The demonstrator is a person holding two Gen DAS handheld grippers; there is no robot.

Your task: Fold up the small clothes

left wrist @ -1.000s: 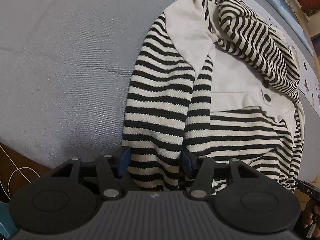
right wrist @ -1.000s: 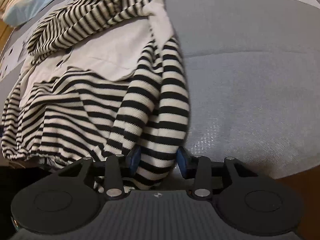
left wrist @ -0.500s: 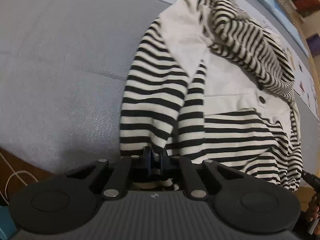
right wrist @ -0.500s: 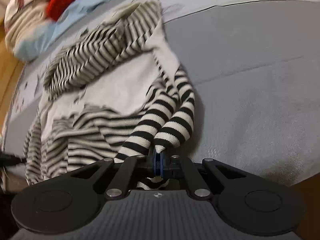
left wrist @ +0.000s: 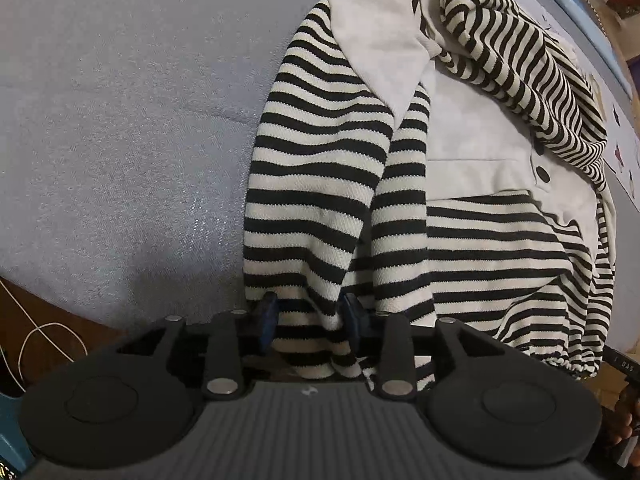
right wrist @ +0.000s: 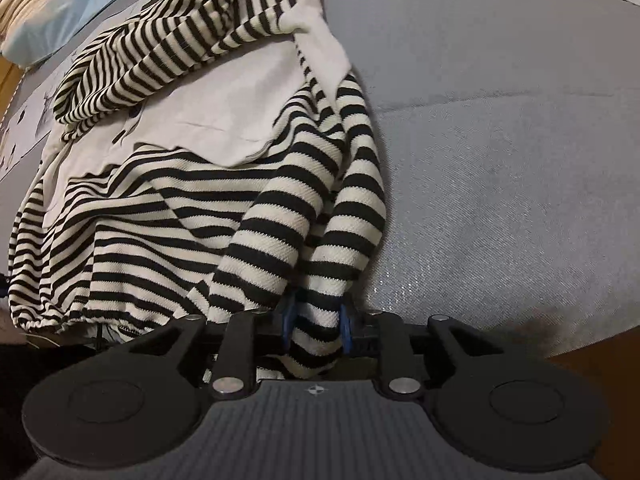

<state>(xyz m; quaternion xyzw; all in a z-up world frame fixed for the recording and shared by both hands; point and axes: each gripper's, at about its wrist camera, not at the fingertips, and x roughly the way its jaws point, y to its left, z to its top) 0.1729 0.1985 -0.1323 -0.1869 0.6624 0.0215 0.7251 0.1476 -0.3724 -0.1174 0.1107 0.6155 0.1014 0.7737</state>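
Observation:
A small black-and-white striped jacket (left wrist: pixel 492 240) with cream panels lies spread on a grey padded surface (left wrist: pixel 120 120). One striped sleeve (left wrist: pixel 316 184) runs down toward my left gripper (left wrist: pixel 309 322). Its jaws are opening, and the sleeve's cuff end lies loosely between the blue pads (left wrist: pixel 267 316). In the right wrist view the same jacket (right wrist: pixel 160 220) lies to the left. Its other sleeve (right wrist: pixel 352 208) hangs down into my right gripper (right wrist: pixel 317 328). Those jaws are opening too, with the cuff between the pads (right wrist: pixel 287 320).
The grey surface (right wrist: pixel 500 160) ends close in front of both grippers, with brown floor below. A white cable (left wrist: pixel 40 336) lies at the lower left. A hand (left wrist: pixel 624 420) shows at the lower right. Light-blue cloth (right wrist: pixel 48 36) and a patterned sheet (left wrist: pixel 624 152) lie beyond the jacket.
Both grippers stood wide around the sleeve cuffs, then pinched them shut and bunched the sleeves. Now both pairs of jaws have parted again and the sleeves have spread back out.

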